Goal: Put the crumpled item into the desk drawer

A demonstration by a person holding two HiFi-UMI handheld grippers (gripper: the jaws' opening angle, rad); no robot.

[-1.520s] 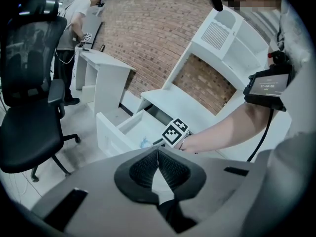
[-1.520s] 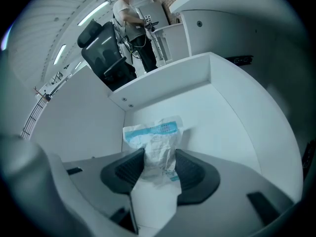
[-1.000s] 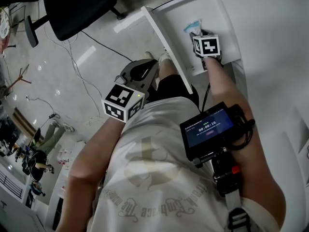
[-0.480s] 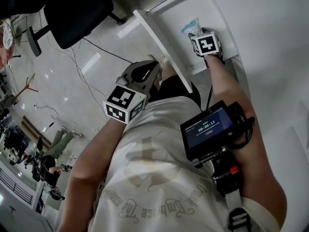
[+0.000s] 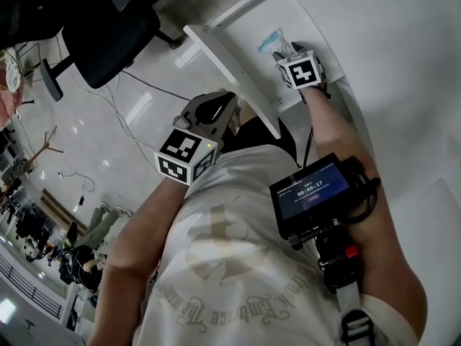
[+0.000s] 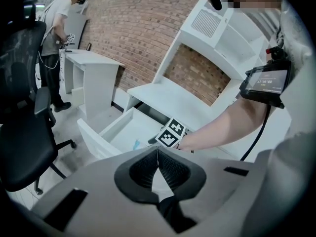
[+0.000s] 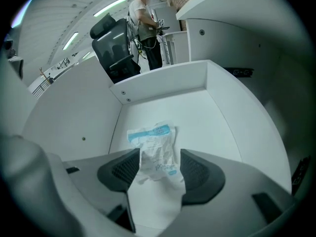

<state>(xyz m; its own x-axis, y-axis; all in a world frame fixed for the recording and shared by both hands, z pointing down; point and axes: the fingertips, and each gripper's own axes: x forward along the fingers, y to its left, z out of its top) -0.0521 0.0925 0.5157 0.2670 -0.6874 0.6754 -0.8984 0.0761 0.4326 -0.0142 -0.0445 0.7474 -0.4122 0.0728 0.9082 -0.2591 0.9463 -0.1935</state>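
A crumpled white and blue wrapper (image 7: 155, 149) lies on the floor of the open white desk drawer (image 7: 217, 117). My right gripper (image 7: 159, 164) reaches into the drawer with its jaws spread on either side of the wrapper, and the pads do not press it. From the head view the wrapper (image 5: 274, 43) shows just beyond the right gripper (image 5: 288, 52) inside the drawer (image 5: 216, 49). My left gripper (image 5: 225, 105) hangs over the floor beside the drawer, shut and empty. In the left gripper view its jaws (image 6: 158, 152) meet at the tips, with the drawer (image 6: 94, 137) beyond them.
A black office chair (image 5: 108, 27) stands on the floor left of the drawer, with cables trailing nearby. The white desk top (image 5: 403, 49) runs along the right. A screen unit (image 5: 313, 193) is strapped to the person's chest. Another person (image 6: 54, 28) works at a far white desk.
In the head view the drawer, the wrapper and my right gripper have drifted a little up and left. The left gripper has stayed where it was.
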